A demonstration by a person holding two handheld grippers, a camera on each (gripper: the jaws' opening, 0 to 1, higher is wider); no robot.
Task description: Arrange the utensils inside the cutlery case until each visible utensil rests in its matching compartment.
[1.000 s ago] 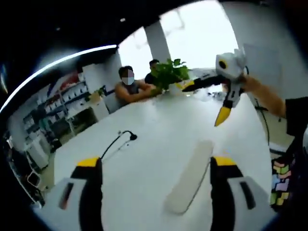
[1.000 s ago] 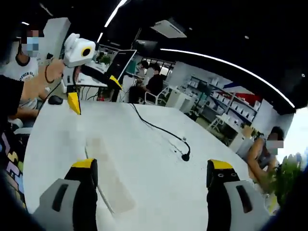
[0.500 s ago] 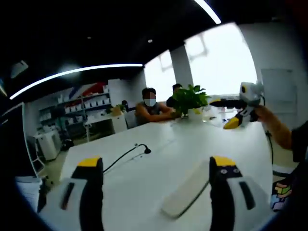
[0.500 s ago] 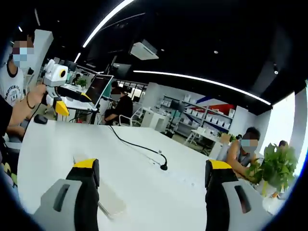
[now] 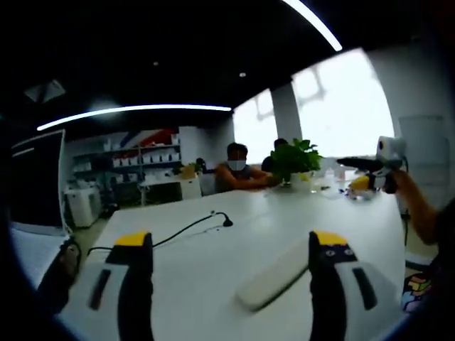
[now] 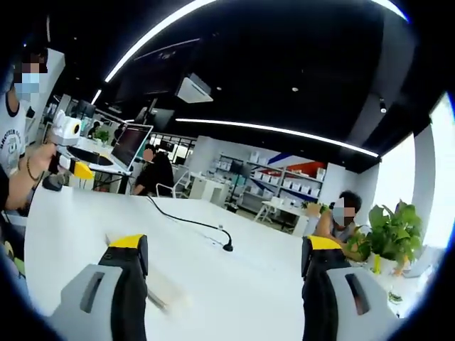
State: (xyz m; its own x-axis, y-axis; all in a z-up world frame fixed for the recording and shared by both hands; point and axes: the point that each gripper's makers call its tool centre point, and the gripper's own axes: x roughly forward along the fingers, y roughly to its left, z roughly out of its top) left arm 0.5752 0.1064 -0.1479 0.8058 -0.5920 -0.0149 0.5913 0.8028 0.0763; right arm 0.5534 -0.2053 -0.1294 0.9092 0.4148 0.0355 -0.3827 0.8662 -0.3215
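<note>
Office: white table [image 5: 213, 249], shelves [image 6: 284, 188]

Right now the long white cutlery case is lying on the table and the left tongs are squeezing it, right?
Not quite. In the left gripper view the cutlery case does lie on the white table, but the left tongs are open and apart from it.

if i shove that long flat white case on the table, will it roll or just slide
The long flat white case will probably slide rather than roll: it lies low and flat with rounded ends. The white tabletop looks smooth and glossy, so it may skid easily. Its weight and contents can't be judged from here.
</note>
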